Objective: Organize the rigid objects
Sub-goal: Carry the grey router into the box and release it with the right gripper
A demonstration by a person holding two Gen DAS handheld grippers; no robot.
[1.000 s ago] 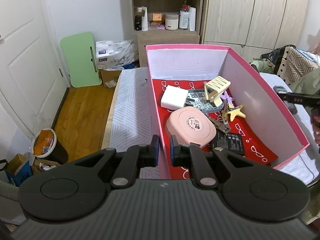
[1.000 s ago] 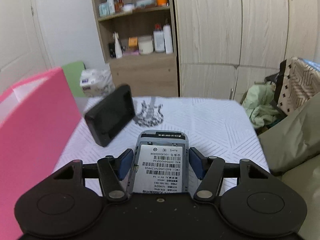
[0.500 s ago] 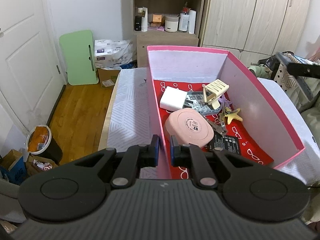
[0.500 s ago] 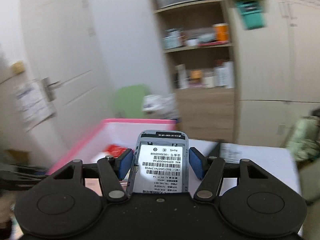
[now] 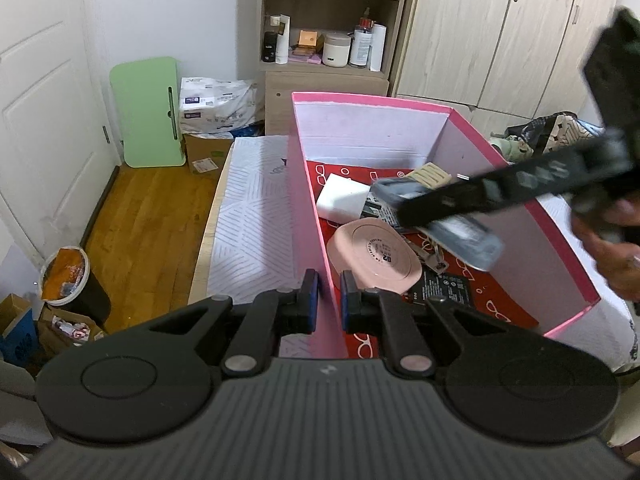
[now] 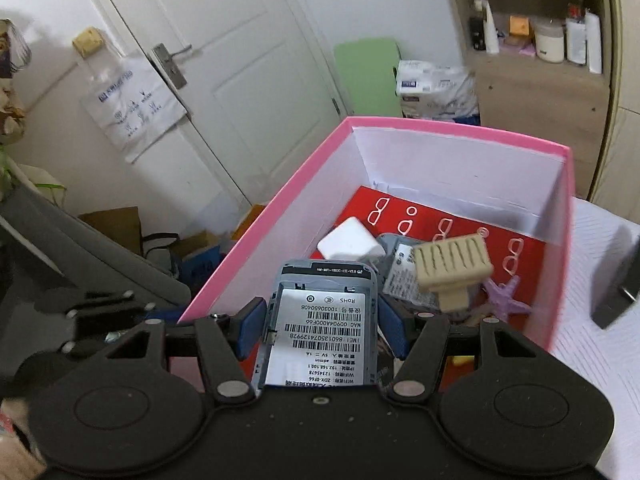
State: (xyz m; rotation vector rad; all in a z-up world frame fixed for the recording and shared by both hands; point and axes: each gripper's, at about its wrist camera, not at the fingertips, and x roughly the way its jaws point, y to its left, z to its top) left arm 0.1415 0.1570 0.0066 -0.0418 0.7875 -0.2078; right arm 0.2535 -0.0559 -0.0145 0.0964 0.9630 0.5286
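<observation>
The right tongs (image 6: 320, 322) clamp a grey flat router with a barcode label (image 6: 320, 328), held above the pink cardboard box (image 6: 264, 216). The left tongs (image 5: 329, 300) pinch the box's near wall. A white charger block (image 6: 350, 246), a round pink case (image 5: 374, 258) and a beige comb-like clip (image 6: 452, 270) already lie inside. Outside on the bench, a dark item (image 6: 616, 286) seemingly awaits.

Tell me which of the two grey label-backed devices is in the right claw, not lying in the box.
The grey device with its barcode label facing up, clamped between the right claw pads above the pink box. Its twin lies on the box floor under the beige clip.
</observation>
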